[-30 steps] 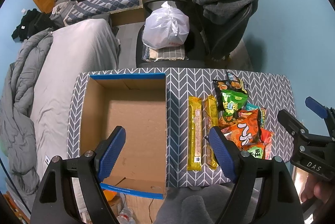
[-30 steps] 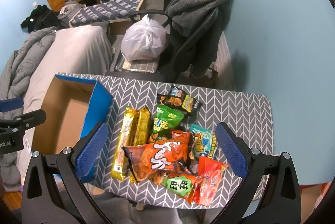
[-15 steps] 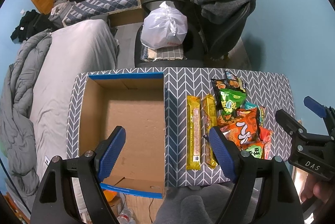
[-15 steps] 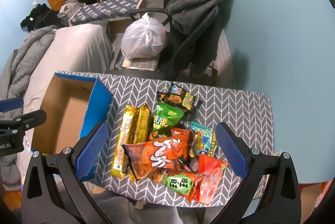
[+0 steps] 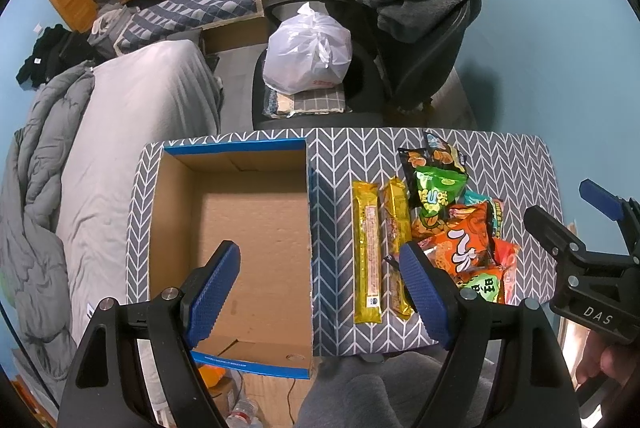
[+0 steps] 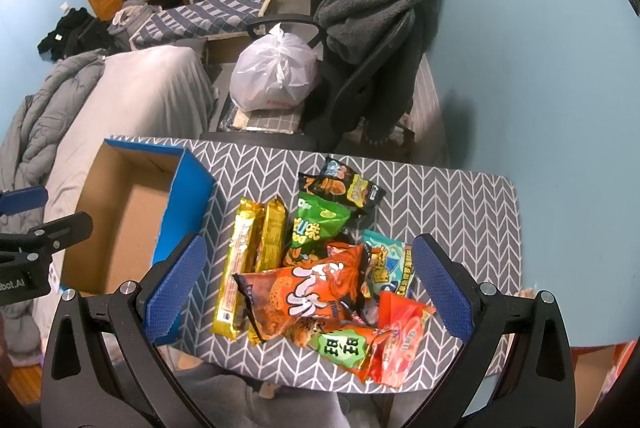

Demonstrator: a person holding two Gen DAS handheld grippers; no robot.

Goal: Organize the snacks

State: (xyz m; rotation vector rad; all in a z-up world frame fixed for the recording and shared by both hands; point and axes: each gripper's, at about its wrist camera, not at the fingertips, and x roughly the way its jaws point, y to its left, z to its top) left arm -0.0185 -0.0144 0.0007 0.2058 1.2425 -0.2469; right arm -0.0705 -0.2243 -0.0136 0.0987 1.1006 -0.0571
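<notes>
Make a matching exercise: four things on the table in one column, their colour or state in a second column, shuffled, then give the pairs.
Things
1. cardboard box
2. two long bars
3. biggest snack bag
4. left gripper

Colour or state
A. gold wrappers, lying side by side
B. open, holding nothing
C. orange, on top of the pile
D. empty inside, blue rim

Pairs: 1-D, 2-A, 3-C, 4-B
</notes>
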